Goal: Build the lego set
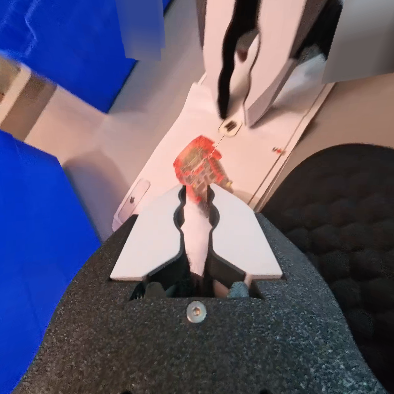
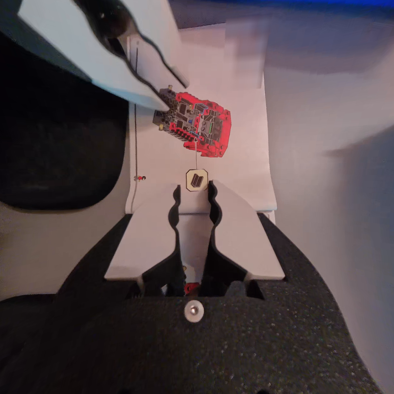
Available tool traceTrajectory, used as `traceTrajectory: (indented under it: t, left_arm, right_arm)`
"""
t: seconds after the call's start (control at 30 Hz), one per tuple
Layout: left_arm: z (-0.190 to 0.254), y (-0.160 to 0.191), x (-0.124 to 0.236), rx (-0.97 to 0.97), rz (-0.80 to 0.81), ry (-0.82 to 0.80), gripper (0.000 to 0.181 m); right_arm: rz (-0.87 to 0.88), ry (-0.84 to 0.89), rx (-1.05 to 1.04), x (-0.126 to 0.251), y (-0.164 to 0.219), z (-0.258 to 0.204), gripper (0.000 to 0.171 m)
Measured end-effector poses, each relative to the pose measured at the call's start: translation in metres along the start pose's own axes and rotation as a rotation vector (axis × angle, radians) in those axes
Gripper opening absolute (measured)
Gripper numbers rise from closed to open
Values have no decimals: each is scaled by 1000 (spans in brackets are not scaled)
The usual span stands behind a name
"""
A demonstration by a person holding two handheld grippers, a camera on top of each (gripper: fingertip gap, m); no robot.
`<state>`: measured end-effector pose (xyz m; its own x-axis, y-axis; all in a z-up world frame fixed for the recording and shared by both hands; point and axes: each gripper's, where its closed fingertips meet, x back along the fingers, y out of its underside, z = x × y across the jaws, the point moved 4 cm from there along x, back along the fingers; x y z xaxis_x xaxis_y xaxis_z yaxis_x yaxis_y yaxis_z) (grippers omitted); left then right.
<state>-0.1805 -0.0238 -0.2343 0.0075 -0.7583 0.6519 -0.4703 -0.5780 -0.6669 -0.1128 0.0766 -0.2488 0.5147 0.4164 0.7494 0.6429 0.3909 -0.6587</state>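
Worktop: I see a pale worktop [image 2: 319, 191] under both tools. Blue cloth or boxes [image 1: 42, 234] stand at its far side.
Dark pad: a black quilted cushion [image 2: 53, 149] lies just beside the booklet.
Booklet: an instruction booklet [image 2: 234, 181] lies open and flat, between the cushion and bare worktop.
Left gripper [image 1: 196, 188]: angled down onto the page, tips at the dark end of the printed car [image 2: 202, 123]. Its jaws stand a little apart and hold nothing. This view is blurred.
Right gripper [image 2: 194, 184]: held low and level over the page's near edge. Its jaws are apart and empty, either side of the printed part box [image 2: 197, 180].
Lego set: I find no real bricks for certain. A small red item shows behind the right jaws, but I cannot tell whether it is a brick or print.
Step in hand: I judge this to be reading the page, with the left tool marking the picture.
Next move: I would find the small dark part shown in the box, then bring one tool's jaws to it, since both are free.
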Motion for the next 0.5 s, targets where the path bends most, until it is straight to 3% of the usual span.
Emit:
traceTrajectory:
  t: [0.1, 0.5]
  left_arm:
    - [-5, 15, -4, 51, -41, 18, 15]
    - [-9, 18, -9, 237, 40, 177, 7]
  right_arm:
    - [-38, 3, 5, -1, -2, 0, 25]
    - [-120, 34, -25, -3, -7, 0, 25]
